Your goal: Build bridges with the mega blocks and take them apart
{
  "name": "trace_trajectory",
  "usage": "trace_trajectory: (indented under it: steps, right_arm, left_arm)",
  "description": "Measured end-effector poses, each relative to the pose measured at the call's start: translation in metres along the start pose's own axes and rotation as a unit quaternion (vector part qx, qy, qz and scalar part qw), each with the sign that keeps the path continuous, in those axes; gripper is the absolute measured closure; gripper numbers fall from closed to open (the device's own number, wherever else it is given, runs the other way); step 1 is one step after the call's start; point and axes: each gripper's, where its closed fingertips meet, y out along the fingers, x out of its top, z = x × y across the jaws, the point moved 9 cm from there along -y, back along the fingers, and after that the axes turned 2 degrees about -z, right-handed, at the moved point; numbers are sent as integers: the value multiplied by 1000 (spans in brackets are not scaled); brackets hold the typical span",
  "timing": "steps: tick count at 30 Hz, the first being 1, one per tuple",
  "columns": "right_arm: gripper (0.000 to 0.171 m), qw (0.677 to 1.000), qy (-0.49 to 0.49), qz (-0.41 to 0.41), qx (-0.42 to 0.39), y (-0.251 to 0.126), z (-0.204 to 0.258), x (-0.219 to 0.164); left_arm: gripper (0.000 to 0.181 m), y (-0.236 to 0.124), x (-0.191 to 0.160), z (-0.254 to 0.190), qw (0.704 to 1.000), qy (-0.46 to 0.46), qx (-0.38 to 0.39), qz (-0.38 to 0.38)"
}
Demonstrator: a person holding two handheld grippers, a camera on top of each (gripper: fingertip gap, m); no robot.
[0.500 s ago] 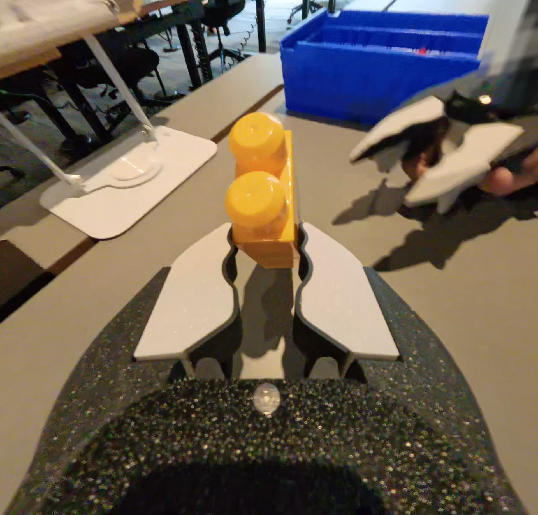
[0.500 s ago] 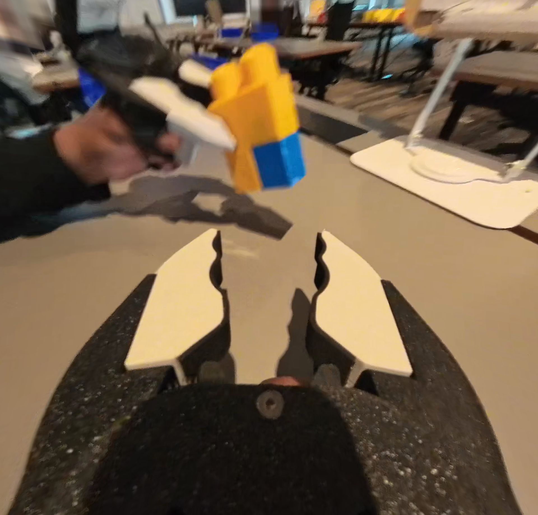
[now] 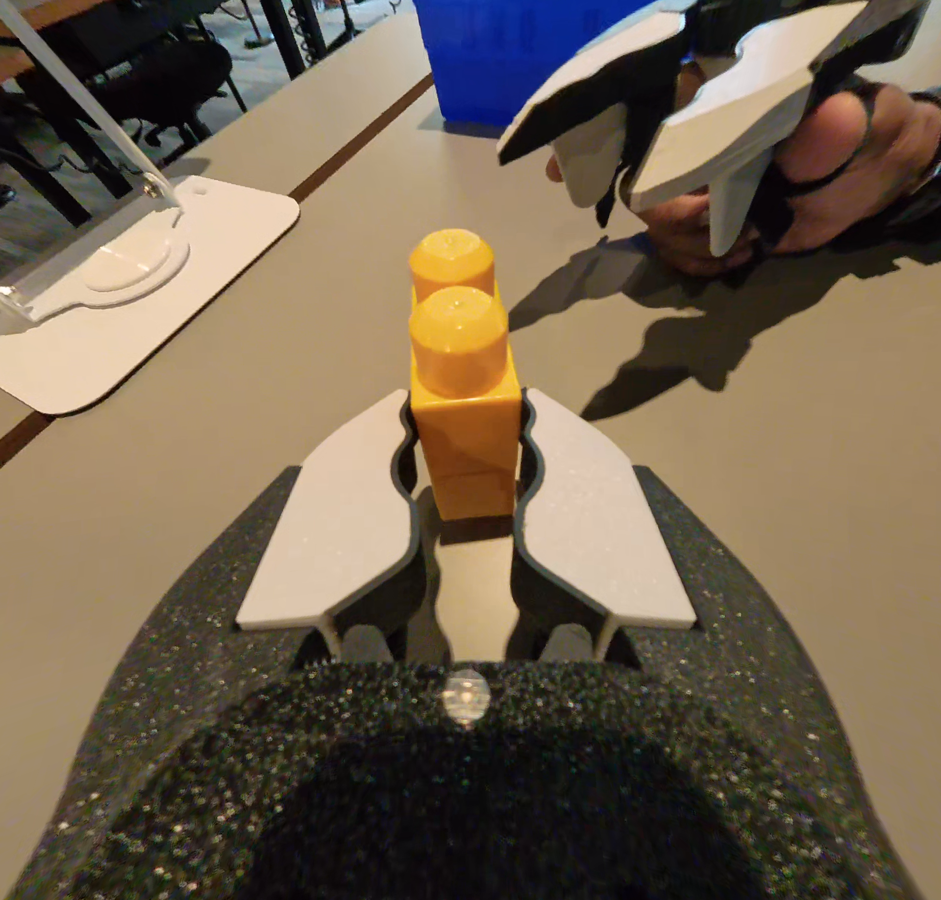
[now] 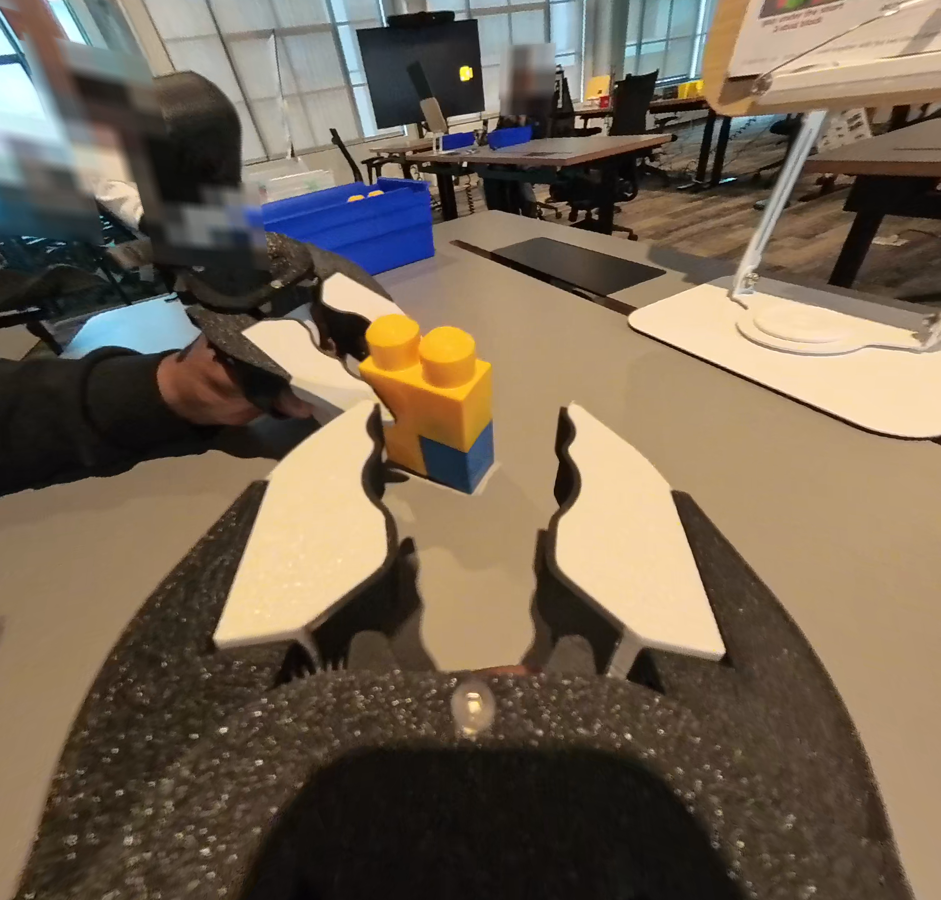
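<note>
Grey table [image 3: 254,494] carries the block stack. Left gripper [image 3: 466,412] fingers clamp the yellow block [image 3: 466,448], standing on the table near the blue bin [image 3: 489,35]. Right gripper [image 4: 466,448] fingers spread wide, holding nothing, just before the stack. Blue block [image 4: 458,460] under the yellow; hidden in left wrist view.

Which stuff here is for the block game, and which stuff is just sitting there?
For the game:
- yellow block, clamped in the left gripper
- blue block stuck beneath it
- right gripper, open and empty
- blue bin with more yellow blocks inside

Just sitting there:
- white stand base
- black mat
- screen and chairs far behind
</note>
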Motion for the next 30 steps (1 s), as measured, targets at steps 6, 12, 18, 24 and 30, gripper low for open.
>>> trace_trajectory:
  steps: [6, 12, 18, 24, 30]
  right_arm:
    - [108, 999, 10, 18, 32, 4, 0, -1]
    - [110, 998, 31, 16, 46, 1, -2, -2]
    - [110, 998, 20, 15, 52, 0, 2, -2]
    - [109, 998, 23, 19, 56, 1, 1, -2]
    - [111, 997, 32, 25, 64, 3, 0, -2]
  left_arm:
    - [145, 5, -3, -1, 999, -20, -24, 14]
    - [145, 4, -3, -5, 999, -17, -37, 16]
    - [145, 3, -3, -10, 998, -13, -52, 13]
    - [145, 3, -4, -10, 998, -21, -66, 2]
    - [145, 3, -4, -11, 998, -12, -69, 2]
